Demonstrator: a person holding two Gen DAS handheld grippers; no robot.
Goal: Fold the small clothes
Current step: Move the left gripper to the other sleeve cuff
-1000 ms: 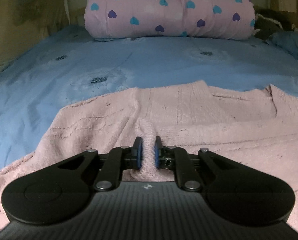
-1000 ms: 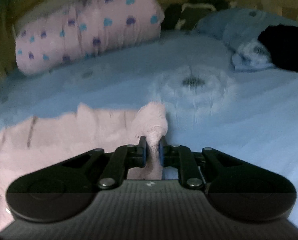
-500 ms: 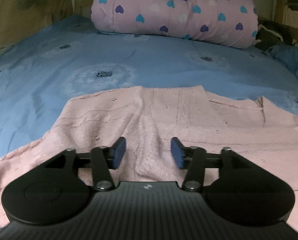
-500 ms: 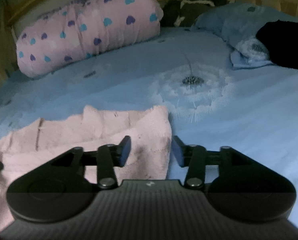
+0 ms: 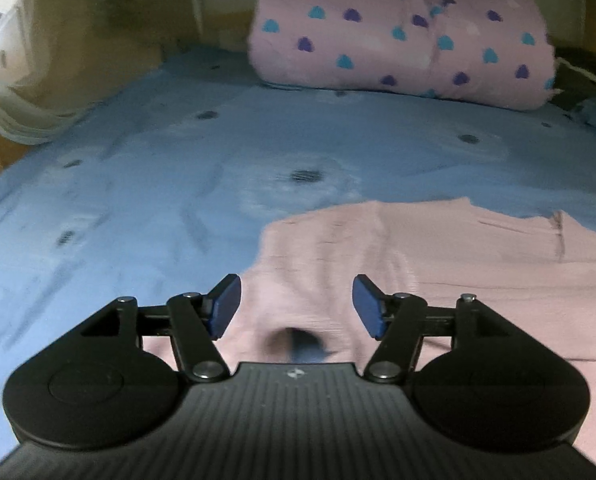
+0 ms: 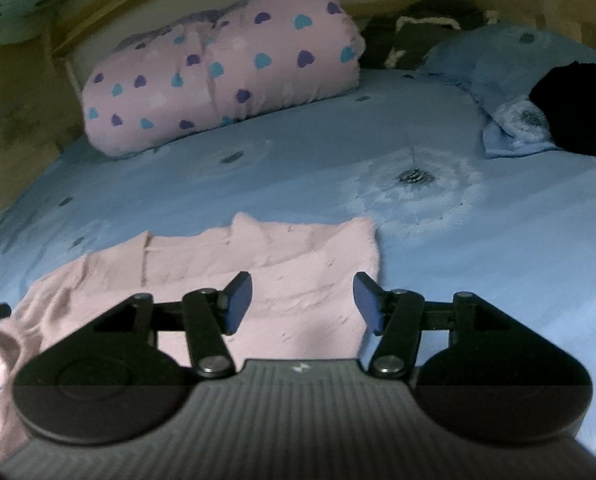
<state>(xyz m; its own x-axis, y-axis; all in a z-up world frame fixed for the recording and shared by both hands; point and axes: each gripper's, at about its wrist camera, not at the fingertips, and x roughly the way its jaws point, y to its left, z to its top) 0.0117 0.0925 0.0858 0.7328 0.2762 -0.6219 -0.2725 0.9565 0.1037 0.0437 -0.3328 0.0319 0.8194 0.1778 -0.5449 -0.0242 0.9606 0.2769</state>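
Two low claw-mounted fisheyes over the bed, both facing the heart-print bolster.

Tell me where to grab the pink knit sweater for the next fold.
Probably the pink knit sweater by its far right corner, coming from the open sheet on the right: that edge lies flat and exposed. Both the left gripper and the right gripper are opening, nothing between the jaws.

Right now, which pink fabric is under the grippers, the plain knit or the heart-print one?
The plain pink knit, lying flat on the blue sheet under both opening grippers, nothing between their jaws. The heart-print bundle sits far back by the headboard.
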